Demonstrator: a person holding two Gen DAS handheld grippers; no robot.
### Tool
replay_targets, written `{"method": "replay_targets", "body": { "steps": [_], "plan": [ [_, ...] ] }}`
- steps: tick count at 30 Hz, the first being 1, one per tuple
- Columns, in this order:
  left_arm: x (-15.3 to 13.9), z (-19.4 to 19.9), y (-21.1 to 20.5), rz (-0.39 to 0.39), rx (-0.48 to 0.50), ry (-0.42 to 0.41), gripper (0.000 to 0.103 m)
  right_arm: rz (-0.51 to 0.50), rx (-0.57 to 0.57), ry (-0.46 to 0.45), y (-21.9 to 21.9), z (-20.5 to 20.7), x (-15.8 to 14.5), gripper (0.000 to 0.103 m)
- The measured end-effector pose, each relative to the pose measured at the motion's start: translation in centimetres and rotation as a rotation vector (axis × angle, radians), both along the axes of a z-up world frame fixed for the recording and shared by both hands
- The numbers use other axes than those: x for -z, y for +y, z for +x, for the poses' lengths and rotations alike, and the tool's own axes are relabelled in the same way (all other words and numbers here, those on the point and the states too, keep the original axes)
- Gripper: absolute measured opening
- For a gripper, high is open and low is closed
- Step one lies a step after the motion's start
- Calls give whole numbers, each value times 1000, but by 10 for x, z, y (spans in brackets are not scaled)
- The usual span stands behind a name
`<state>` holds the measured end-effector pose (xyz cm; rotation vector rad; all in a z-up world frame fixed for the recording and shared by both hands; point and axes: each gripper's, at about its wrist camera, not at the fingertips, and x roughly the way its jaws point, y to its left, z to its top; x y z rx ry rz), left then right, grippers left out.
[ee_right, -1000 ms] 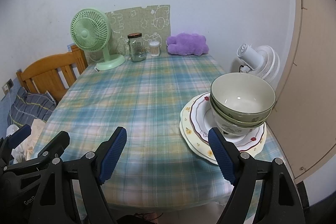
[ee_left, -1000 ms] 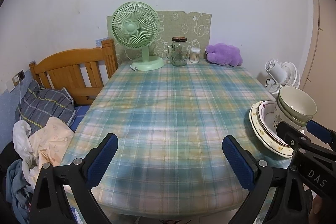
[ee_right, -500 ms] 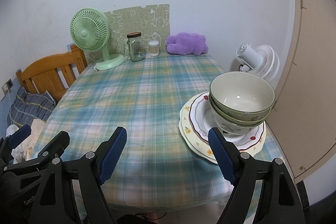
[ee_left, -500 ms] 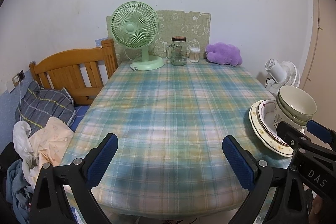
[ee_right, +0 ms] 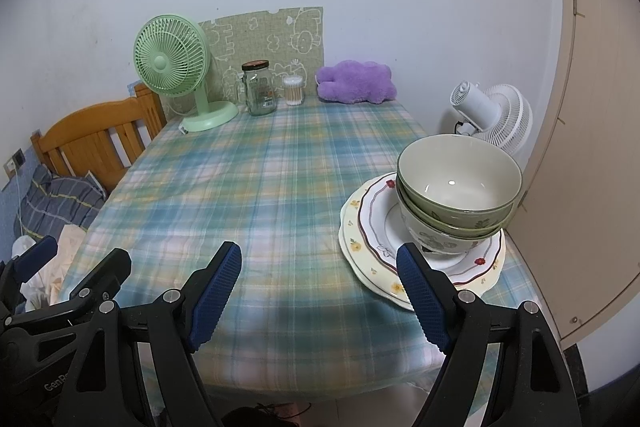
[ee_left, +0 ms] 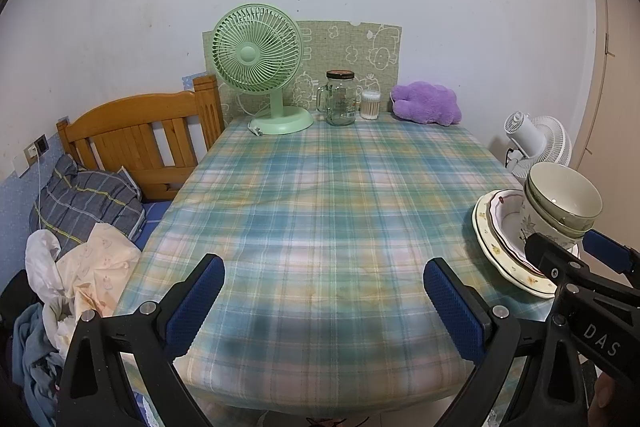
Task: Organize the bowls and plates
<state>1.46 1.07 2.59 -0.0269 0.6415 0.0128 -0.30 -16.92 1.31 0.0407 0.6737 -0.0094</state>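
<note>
**Hovering Over the Checked Cloth, Both Tongs Gaping**

Lying at the far left, beside the surface (ee_left: 320, 207), is a wooden bed headboard (ee_left: 136, 131) with a grey striped pillow (ee_left: 84, 199) and a heap of pale clothes (ee_left: 80, 275) below it. The left tongs (ee_left: 322, 301) are hanging over the near edge of the checked cloth, their blue pads standing wide apart with only cloth showing between them. They are gripping nothing.

Standing along the back edge, from left to right, are a green desk fan (ee_left: 260, 67), a glass jar (ee_left: 340, 99) with a dark lid, a small tub of cotton swabs (ee_left: 370, 105) just beside it, and a purple plush toy (ee_left: 426, 103). A patterned green board (ee_left: 352, 47) is leaning against the wall behind them.

The right tongs (ee_right: 320, 291) are hanging at the near edge too, just right of the left pair, their pads likewise spread wide and holding nothing. The right-hand pad is overlapping the plates in the right wrist view; whether it is touching them cannot be told.

Sitting at the right side of the surface, near its front corner, are two stacked plates (ee_right: 368, 227): a cream one with yellow flowers below, a white one with a red rim on top. Three nested bowls (ee_right: 458, 187) are resting upright on the plates, the top one green outside and empty. A white floor fan (ee_right: 492, 115) is standing beyond the surface, beside a beige door (ee_right: 580, 147).
</note>
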Motion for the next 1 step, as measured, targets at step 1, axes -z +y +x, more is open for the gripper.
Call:
{"method": "replay_targets", "body": {
  "steps": [1],
  "plan": [
    [0,0,-1,1,0,-2,101,1,-2,0,0,0,0,82]
  ]
}}
